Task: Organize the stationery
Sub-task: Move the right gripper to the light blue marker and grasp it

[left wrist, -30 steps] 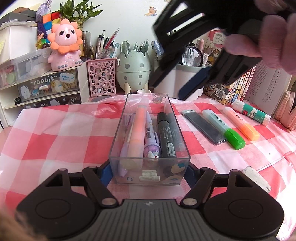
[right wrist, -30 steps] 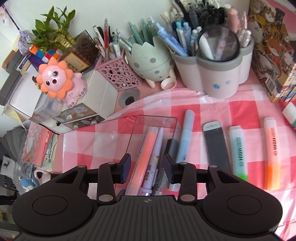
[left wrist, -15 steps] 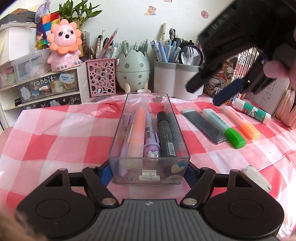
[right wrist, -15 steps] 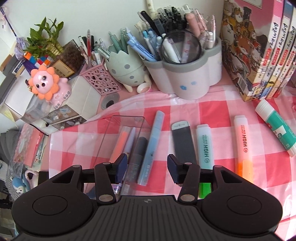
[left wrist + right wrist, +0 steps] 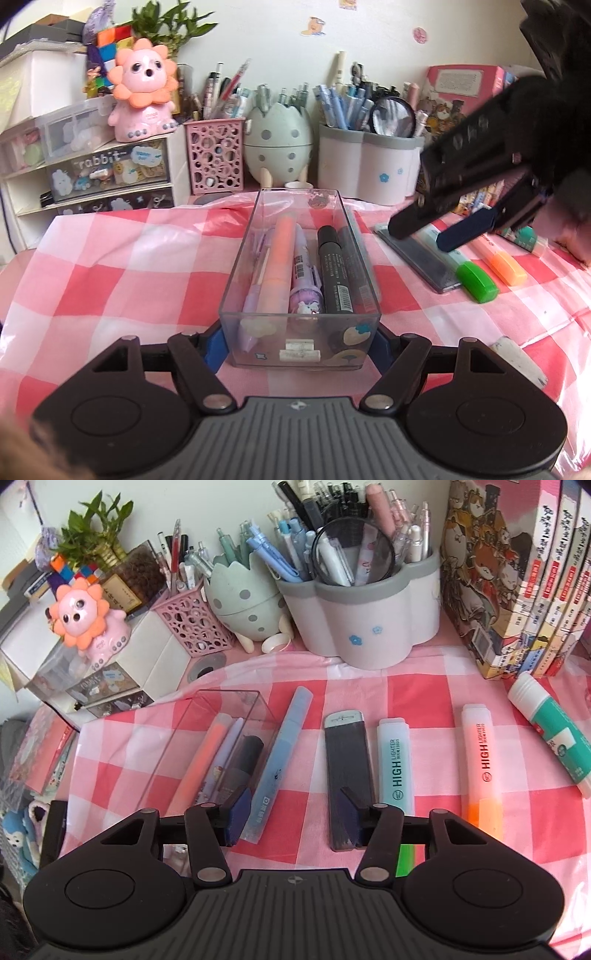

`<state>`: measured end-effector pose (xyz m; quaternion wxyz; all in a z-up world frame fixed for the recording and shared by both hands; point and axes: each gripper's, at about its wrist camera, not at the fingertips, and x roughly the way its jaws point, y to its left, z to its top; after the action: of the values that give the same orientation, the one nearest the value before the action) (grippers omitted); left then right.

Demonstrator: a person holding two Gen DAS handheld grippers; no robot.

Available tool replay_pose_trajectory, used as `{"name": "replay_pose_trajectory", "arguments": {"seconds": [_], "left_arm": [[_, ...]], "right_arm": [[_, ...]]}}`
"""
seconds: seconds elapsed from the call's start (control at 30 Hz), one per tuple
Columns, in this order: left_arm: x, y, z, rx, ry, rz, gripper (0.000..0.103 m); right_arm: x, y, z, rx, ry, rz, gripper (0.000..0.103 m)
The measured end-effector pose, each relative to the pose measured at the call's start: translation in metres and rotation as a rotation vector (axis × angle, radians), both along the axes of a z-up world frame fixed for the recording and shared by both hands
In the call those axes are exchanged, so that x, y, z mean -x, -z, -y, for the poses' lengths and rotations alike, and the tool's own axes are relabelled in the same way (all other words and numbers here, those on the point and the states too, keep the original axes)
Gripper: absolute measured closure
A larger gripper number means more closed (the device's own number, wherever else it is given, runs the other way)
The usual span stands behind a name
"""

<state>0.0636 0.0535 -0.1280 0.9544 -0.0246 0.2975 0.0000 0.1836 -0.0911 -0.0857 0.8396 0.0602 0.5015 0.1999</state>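
Pink-and-white checked cloth (image 5: 303, 672) covers the bench, with crowded pen holders (image 5: 373, 627) across the upper frame against the wall. At the lower centre of the left wrist view, the left gripper (image 5: 299, 341) pinches the near end of the clear plastic box (image 5: 300, 332), its jaws clamped on the two side walls; the box already holds an orange highlighter, a purple pen and a black marker. In the right wrist view the right gripper (image 5: 293, 812) hangs with jaws spread and empty above the loose row left of centre: a light blue pen (image 5: 280, 760) just beside the box, then a dark flat case (image 5: 347, 760), a mint highlighter (image 5: 395, 760), an orange highlighter (image 5: 482, 760) and, at the right edge, a glue stick (image 5: 550, 731). The step in hand appears to be picking the next loose item. Centre one item only between the pads, probably the blue pen or the dark case; both lie close, so align the jaws across the chosen body's width, grip mid-length to prevent tipping, and keep the box steadied
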Motion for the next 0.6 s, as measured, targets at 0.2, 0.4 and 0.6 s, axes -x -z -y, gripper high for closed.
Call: {"name": "replay_pose_trajectory", "arguments": {"seconds": [0.2, 0.4, 0.6], "left_arm": [[0.003, 0.000, -0.001, -0.013, -0.024, 0.000, 0.055], [0.002, 0.000, -0.002, -0.009, -0.029, -0.005, 0.055], [0.002, 0.000, -0.002, -0.005, -0.029, -0.007, 0.055]], "right_arm": [[-0.004, 0.015, -0.017, 0.028, -0.037, 0.058, 0.058], [-0.012, 0.021, -0.032, 0.040, -0.074, 0.108, 0.065], [-0.009, 0.024, -0.040, 0.098, -0.160, 0.158, 0.078]]}}
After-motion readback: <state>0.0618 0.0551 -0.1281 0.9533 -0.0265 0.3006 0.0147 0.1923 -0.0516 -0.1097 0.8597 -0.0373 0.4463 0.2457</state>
